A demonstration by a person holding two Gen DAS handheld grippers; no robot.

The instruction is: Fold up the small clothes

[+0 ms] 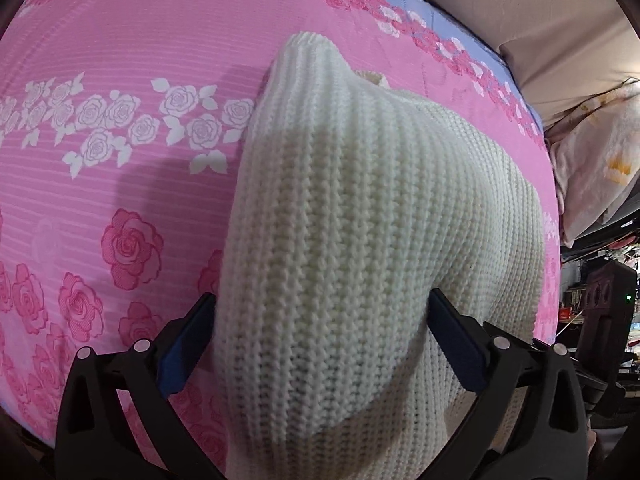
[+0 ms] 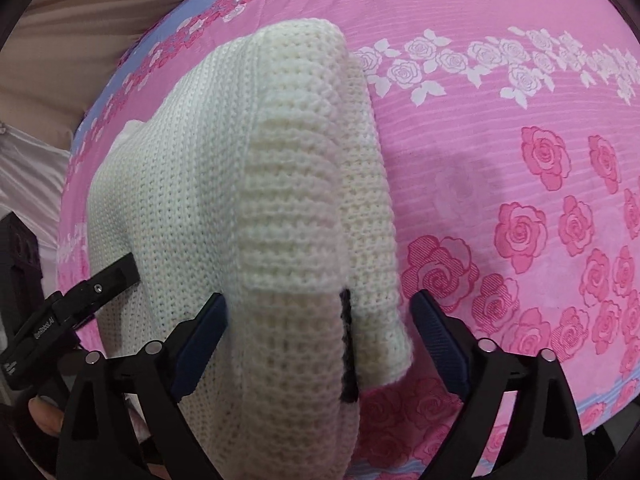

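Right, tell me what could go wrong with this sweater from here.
1. On both the left gripper and the right gripper, the jaws stand wide around the white knit sweater, so the bunched fabric may slip out.
2. The sweater is humped over the pink floral bedsheet, so a fold could set unevenly.

White knit sweater between my left fingers, over the pink bedspread.

My left gripper [image 1: 322,328] has its blue-padded fingers [image 1: 188,340] spread, with a bunched fold of the white knit sweater [image 1: 360,208] filling the gap; rose-print bedspread [image 1: 120,80] lies beneath.
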